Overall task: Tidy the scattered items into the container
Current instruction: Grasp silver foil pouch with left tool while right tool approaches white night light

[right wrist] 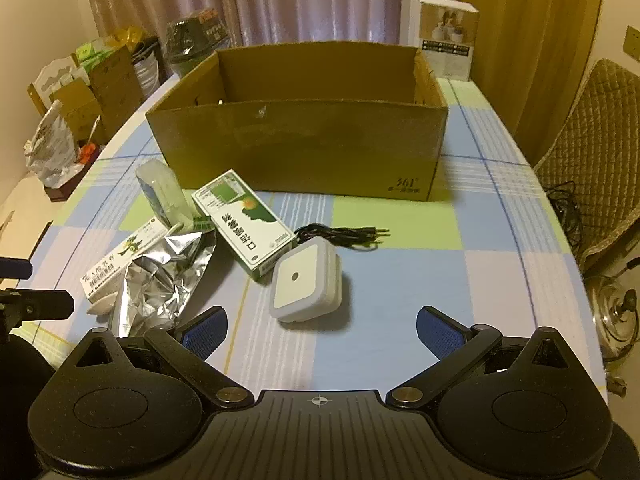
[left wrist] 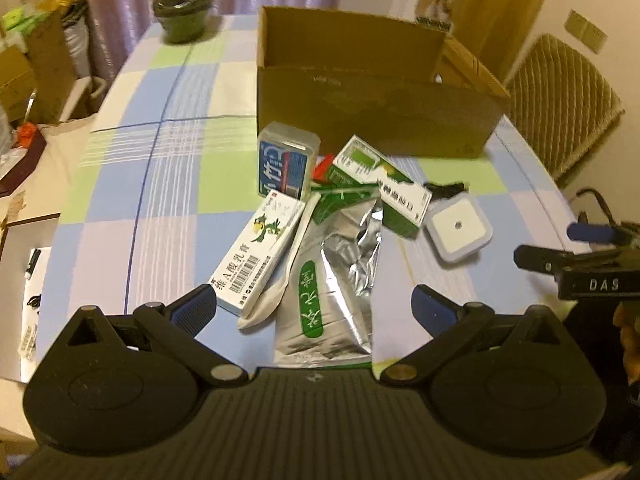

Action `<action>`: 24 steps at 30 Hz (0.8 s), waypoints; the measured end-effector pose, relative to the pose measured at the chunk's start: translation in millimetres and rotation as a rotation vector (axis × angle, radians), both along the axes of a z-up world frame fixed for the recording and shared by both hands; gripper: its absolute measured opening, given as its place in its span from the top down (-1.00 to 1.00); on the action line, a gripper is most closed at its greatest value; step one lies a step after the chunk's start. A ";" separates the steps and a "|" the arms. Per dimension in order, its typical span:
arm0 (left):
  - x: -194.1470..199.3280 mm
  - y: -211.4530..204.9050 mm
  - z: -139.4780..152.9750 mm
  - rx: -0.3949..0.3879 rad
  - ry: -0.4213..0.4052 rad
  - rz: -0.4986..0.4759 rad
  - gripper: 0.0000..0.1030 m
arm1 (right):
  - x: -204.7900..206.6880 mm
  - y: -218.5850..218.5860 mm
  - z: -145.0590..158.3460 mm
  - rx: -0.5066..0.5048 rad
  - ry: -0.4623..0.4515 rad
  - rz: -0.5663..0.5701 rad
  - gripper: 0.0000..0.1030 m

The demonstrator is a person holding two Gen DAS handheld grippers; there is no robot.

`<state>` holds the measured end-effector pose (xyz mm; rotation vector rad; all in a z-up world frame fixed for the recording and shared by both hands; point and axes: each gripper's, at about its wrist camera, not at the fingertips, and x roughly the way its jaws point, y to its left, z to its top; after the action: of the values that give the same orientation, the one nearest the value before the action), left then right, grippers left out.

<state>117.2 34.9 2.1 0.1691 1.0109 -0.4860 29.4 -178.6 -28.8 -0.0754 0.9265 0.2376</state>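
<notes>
Left wrist view: left gripper (left wrist: 314,306) spread wide, empty, hovering low over the near end of the foil pouch (left wrist: 334,280). Right wrist view: right gripper (right wrist: 320,330) likewise wide open and empty, aimed at the white night light (right wrist: 306,282) just ahead. By the look of it, early in the job: nearly everything still out on the checked tablecloth (right wrist: 420,272), cardboard box (right wrist: 304,148) open behind the pile, its inside mostly hidden.

Probably reaching for first picks. Next: lower, close on one item each, lift clear of the front wall, release inside.

Pouch crinkled, shiny, limp, likely to buckle when pinched. Cream box (left wrist: 256,256) and green box (left wrist: 380,184) thin card, straight-edged, easy across the narrow sides; green box touching the night light. Night light smooth rounded plastic, blocky. Clear case (left wrist: 286,164) hard, upright. Pale spoon (left wrist: 276,272) wedged between cream box and pouch. Black cable (right wrist: 344,234) thin, floppy, lying apart.
</notes>
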 end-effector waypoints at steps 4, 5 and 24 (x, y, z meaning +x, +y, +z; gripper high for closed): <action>14.9 3.9 -10.0 0.048 0.016 -0.046 -0.97 | 4.1 2.9 -6.7 -0.003 0.002 0.007 -1.00; 17.8 3.9 -11.5 0.065 0.014 -0.061 -0.96 | 4.8 3.7 -8.2 -0.004 0.003 0.008 -1.00; 18.2 -72.4 -57.4 0.203 -0.003 -0.324 -0.43 | 25.2 -8.8 -30.0 0.048 0.000 -0.012 -1.00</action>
<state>135.4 -37.6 -55.3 0.5203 1.0338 -0.6758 54.5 -187.5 -58.8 -0.0257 0.9208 0.2490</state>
